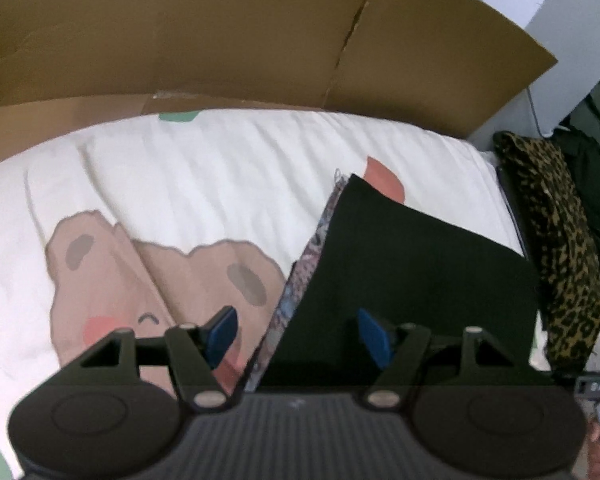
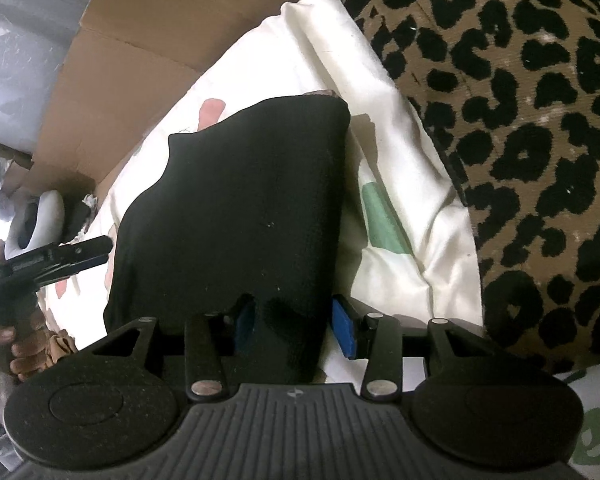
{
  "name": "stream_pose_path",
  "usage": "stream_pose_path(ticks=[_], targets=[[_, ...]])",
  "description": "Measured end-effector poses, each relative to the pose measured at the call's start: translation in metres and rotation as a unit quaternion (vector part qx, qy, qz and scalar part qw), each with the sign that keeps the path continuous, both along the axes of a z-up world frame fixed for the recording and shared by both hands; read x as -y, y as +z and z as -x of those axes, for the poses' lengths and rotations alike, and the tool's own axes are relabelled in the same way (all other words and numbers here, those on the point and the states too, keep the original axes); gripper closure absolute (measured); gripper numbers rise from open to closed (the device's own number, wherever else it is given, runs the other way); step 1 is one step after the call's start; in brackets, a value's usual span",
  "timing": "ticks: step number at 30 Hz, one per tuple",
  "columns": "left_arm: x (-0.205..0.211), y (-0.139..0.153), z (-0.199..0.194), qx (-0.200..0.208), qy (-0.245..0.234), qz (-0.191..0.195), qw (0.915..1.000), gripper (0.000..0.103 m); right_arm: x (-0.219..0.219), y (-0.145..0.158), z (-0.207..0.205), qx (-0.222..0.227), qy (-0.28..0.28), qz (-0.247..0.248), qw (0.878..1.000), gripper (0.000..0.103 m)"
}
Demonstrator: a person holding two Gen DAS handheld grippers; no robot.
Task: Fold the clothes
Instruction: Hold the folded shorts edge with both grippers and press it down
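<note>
A folded black garment [image 1: 412,264] lies on the white bear-print bedsheet [image 1: 188,168], on top of a patterned blue-grey cloth [image 1: 300,280] whose edge shows along its left side. My left gripper [image 1: 296,332] is open, its blue pads [image 1: 222,334] astride the near left edge of the stack, holding nothing. In the right wrist view the black garment [image 2: 236,208] fills the middle. My right gripper [image 2: 294,330] is open around its near edge, with black cloth between the blue pads [image 2: 346,332]. The left gripper [image 2: 56,260] shows at the left.
A brown cardboard sheet [image 1: 220,32] stands along the bed's far side. A leopard-print garment [image 1: 556,240] lies at the bed's right edge and looms large in the right wrist view [image 2: 520,120]. Dark clothes [image 1: 596,184] pile beyond it. A white shoe [image 2: 40,216] sits beside the bed.
</note>
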State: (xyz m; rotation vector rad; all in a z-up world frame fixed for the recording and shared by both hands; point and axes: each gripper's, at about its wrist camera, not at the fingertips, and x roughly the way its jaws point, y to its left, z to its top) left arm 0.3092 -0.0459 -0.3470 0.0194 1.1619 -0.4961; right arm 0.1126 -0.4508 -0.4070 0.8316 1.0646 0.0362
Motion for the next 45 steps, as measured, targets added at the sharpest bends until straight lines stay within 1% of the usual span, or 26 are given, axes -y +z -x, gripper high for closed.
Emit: stream_pose_path(ticks=[4, 8, 10, 12, 14, 16, 19, 23, 25, 28, 30, 33, 34, 35, 36, 40, 42, 43, 45], targets=[[-0.004, -0.011, -0.005, -0.013, 0.008, 0.023, 0.9996, 0.031, -0.002, -0.001, -0.001, 0.01, -0.002, -0.003, 1.0, 0.055], [-0.013, -0.02, -0.01, -0.045, 0.044, 0.071, 0.9955, 0.031, -0.005, -0.004, -0.005, 0.021, -0.003, -0.003, 1.0, 0.056], [-0.01, -0.021, -0.01, -0.042, 0.037, 0.066, 0.9962, 0.031, -0.004, -0.006, -0.007, 0.022, -0.006, -0.008, 1.0, 0.056], [-0.005, -0.021, -0.009, -0.034, 0.022, 0.056, 0.9976, 0.031, -0.004, -0.005, -0.008, 0.025, -0.008, -0.013, 1.0, 0.059], [-0.002, -0.023, -0.008, -0.034, 0.012, 0.053, 0.9979, 0.031, -0.006, -0.003, -0.008, 0.03, -0.006, -0.017, 0.999, 0.064], [0.0, -0.025, -0.01, -0.035, 0.009, 0.052, 0.998, 0.031, -0.006, 0.001, -0.008, 0.035, -0.006, -0.021, 0.999, 0.065], [0.001, -0.027, -0.014, -0.036, 0.013, 0.056, 0.9977, 0.031, -0.005, 0.006, -0.008, 0.043, -0.01, -0.034, 0.998, 0.072], [0.003, -0.031, -0.016, -0.037, 0.012, 0.061, 0.9974, 0.03, -0.002, 0.01, -0.008, 0.053, -0.017, -0.049, 0.997, 0.072], [0.003, -0.034, -0.017, -0.04, 0.013, 0.065, 0.997, 0.03, -0.001, 0.007, -0.01, 0.048, -0.018, -0.048, 0.998, 0.072], [0.003, -0.037, -0.018, -0.047, 0.014, 0.069, 0.9964, 0.028, 0.0, -0.004, -0.011, 0.047, -0.021, -0.051, 0.997, 0.072], [0.001, -0.04, -0.019, -0.056, 0.017, 0.077, 0.9953, 0.028, 0.002, -0.014, -0.012, 0.037, -0.032, -0.064, 0.997, 0.072], [-0.001, -0.044, -0.019, -0.067, 0.016, 0.086, 0.994, 0.028, 0.0, -0.023, -0.014, 0.042, -0.033, -0.082, 0.995, 0.072], [0.0, -0.045, -0.019, -0.068, 0.014, 0.087, 0.9938, 0.028, -0.001, -0.022, -0.014, 0.045, -0.031, -0.081, 0.995, 0.076], [-0.001, -0.045, -0.02, -0.069, 0.013, 0.089, 0.9936, 0.028, -0.002, -0.021, -0.015, 0.048, -0.029, -0.08, 0.995, 0.089], [-0.002, -0.046, -0.02, -0.07, 0.012, 0.091, 0.9933, 0.028, -0.002, -0.019, -0.015, 0.051, -0.027, -0.079, 0.995, 0.094], [-0.005, -0.046, -0.024, -0.076, 0.002, 0.104, 0.9917, 0.042, 0.0, -0.01, -0.014, 0.065, -0.025, -0.091, 0.993, 0.095], [-0.006, -0.045, -0.026, -0.078, -0.005, 0.106, 0.9913, 0.045, -0.001, -0.009, -0.015, 0.067, -0.024, -0.092, 0.993, 0.095], [-0.006, -0.044, -0.027, -0.081, -0.009, 0.106, 0.991, 0.045, -0.001, -0.01, -0.016, 0.064, -0.025, -0.093, 0.993, 0.091], [-0.006, -0.043, -0.03, -0.087, -0.017, 0.107, 0.9902, 0.043, -0.002, -0.013, -0.018, 0.057, -0.026, -0.091, 0.994, 0.089]])
